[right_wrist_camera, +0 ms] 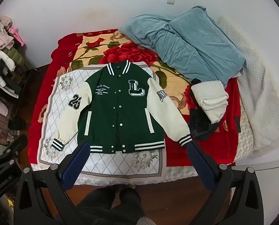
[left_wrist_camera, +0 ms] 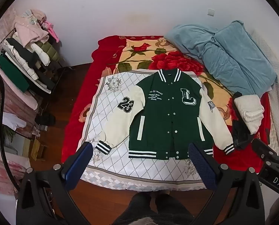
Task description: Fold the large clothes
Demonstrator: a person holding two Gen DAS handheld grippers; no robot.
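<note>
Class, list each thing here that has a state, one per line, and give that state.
Varsity jacket: unfolded, spread flat, snapped shut, sleeves out.
Blue blanket: loosely bunched.
White towel: folded.
Left gripper: open, empty.
Right gripper: open, empty.

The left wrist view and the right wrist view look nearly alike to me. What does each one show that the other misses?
Only the left wrist view shows the whole clothes rack and the right gripper entering at its edge. Only the right wrist view shows the white quilted cover spread wide, with the left gripper at its edge. Both show the green varsity jacket lying flat and buttoned on the diamond-patterned cloth, the blue blanket, the folded white towel, and open jaws holding nothing.
</note>
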